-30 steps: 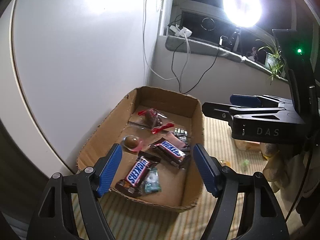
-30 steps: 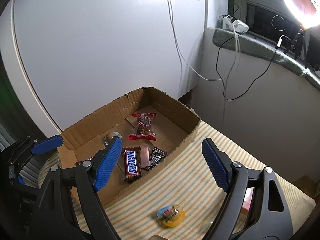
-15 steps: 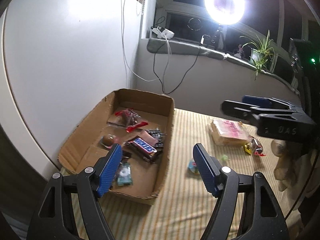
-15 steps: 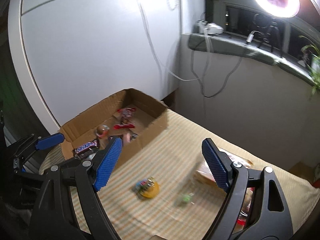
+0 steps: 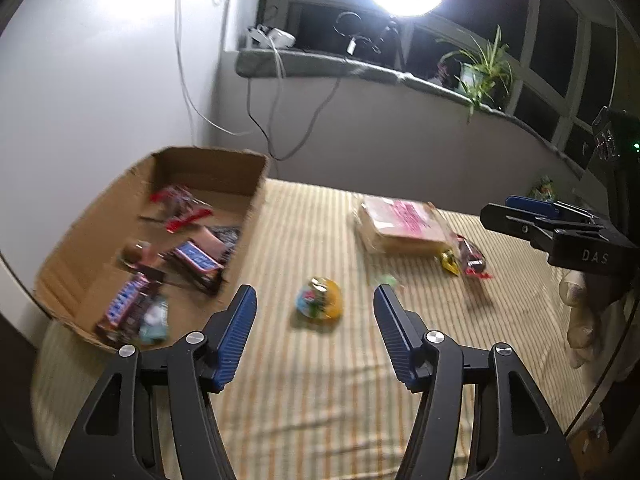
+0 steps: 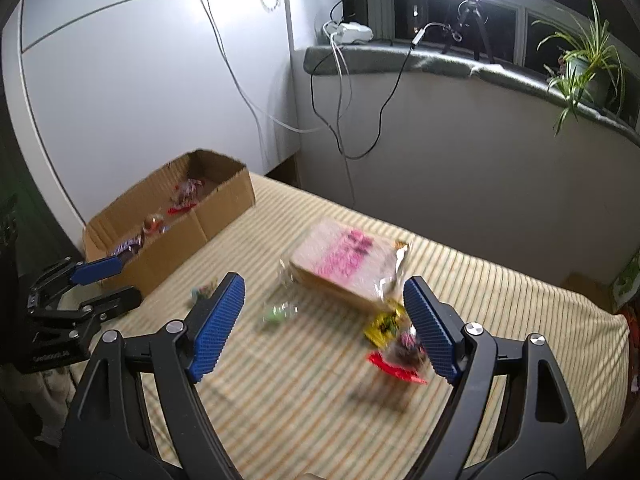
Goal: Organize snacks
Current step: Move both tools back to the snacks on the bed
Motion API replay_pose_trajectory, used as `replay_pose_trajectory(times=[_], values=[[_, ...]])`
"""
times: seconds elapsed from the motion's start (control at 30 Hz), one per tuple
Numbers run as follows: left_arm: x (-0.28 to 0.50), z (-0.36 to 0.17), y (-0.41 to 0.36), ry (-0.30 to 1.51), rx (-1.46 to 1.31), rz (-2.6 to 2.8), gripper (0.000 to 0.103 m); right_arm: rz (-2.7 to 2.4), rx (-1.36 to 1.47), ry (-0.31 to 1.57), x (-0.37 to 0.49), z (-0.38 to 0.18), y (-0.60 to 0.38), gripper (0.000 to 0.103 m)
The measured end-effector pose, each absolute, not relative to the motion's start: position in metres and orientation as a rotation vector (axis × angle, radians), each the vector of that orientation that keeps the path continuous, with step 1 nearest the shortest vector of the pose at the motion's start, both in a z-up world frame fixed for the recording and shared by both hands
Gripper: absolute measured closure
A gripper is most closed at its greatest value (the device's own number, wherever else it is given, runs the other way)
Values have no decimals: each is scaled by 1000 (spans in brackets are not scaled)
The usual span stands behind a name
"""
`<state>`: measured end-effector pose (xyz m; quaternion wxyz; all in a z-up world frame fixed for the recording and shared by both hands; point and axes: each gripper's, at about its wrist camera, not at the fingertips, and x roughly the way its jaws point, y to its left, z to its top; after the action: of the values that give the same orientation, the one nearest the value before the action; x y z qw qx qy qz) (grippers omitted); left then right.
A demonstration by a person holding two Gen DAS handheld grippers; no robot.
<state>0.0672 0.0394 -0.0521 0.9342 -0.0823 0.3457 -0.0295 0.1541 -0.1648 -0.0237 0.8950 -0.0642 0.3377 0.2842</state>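
Both views have swung rightward since a second ago: the cardboard box [image 5: 160, 240], which then filled the middle of each picture, now sits at the left, and the loose snacks on the striped cloth [image 5: 320, 380] have come into view.

Pose — I hold both tools angled down toward the cloth. My left gripper [image 5: 316, 312] has its jaws closing, with nothing pressed between the blue pads; the round yellow candy [image 5: 320, 304] lies on the cloth ahead, framed between the fingertips but apart from them. My right gripper [image 6: 324, 312] stands wide and released, holding nothing. Ahead of it lie the flat tan packet with pink print [image 6: 344, 268], a small yellow wrapper [image 6: 384, 324] just beside that packet's near corner, and a dark candy with red twisted ends [image 6: 400, 356], close to the right pad; whether it touches I cannot tell, since the picture is blurred.

Differences between views — the left wrist view looks down into the box and shows its contents: bars in blue-lettered brown wrappers, a red-ended candy and a round brown one. It also shows the right tool from the side at the far right edge, with a pale gloved hand [image 5: 584, 320] beneath it. The right wrist view sees the box [image 6: 192, 224] from farther off, mostly its outer wall, and shows the left tool low at the left edge. A small green candy [image 6: 280, 310] lies between the round yellow one and the tan packet, clearer in this view.
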Motion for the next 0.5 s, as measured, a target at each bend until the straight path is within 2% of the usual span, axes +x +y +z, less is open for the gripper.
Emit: replay_pose_trajectory(times=[0.17, 0.33, 0.5], values=[[73, -64, 26, 745, -166, -84, 51, 674, -154, 758, 151, -43, -160, 35], [82, -74, 18, 780, -156, -92, 55, 747, -213, 820, 151, -69, -133, 56], [94, -83, 16, 805, -153, -87, 56, 766, -224, 873, 163, -88, -118, 61]])
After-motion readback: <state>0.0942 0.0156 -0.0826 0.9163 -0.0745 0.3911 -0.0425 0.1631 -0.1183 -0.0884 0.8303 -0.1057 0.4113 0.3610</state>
